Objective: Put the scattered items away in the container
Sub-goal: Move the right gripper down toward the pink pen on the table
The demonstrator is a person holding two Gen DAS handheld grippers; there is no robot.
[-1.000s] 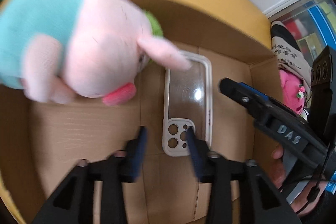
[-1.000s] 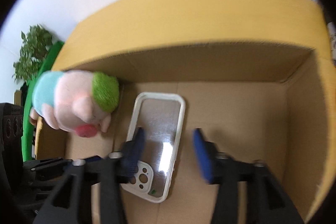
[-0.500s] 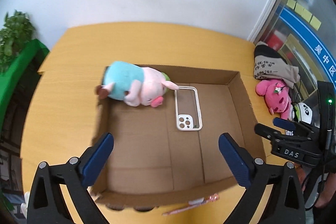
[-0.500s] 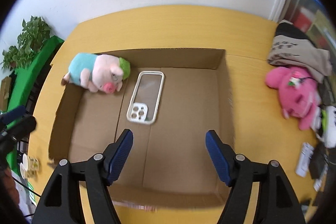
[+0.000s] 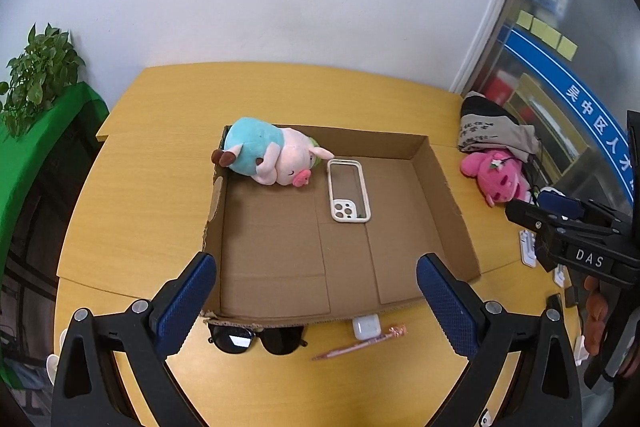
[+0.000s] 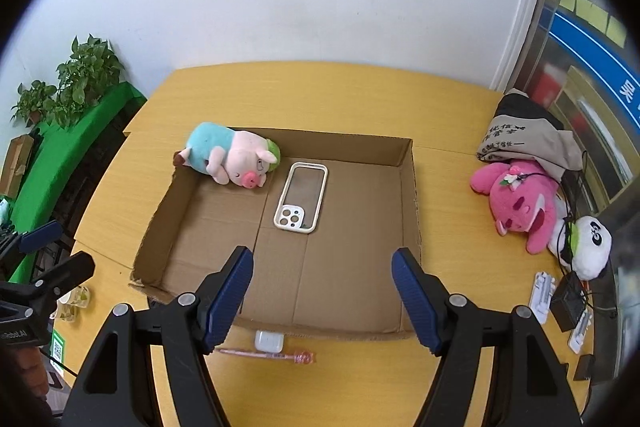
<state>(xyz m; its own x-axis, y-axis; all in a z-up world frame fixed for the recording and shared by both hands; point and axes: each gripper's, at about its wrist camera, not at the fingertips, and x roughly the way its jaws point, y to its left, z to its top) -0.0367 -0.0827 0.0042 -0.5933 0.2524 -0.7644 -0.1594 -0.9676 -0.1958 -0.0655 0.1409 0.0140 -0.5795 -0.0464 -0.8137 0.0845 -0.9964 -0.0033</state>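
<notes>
Both the left gripper (image 5: pixel 316 301) and the right gripper (image 6: pixel 322 295) have wide empty jaws above the cardboard box (image 5: pixel 448 195), where the pig plush (image 5: pixel 272 157) and phone case (image 5: pixel 348 191) lie at the far side.

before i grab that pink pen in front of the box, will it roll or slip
Probably both. The pink pen is thin and lies flat on the smooth table, so it may roll. Its narrow barrel gives the open right gripper little to pinch.

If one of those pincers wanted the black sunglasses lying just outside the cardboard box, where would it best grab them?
Probably the thin bridge between the two dark lenses of the black sunglasses, coming straight down from above. They lie flat on the yellow wooden table, partly tucked against the near wall of the brown cardboard box, so a sideways approach looks blocked. The open left gripper is nearest.
</notes>
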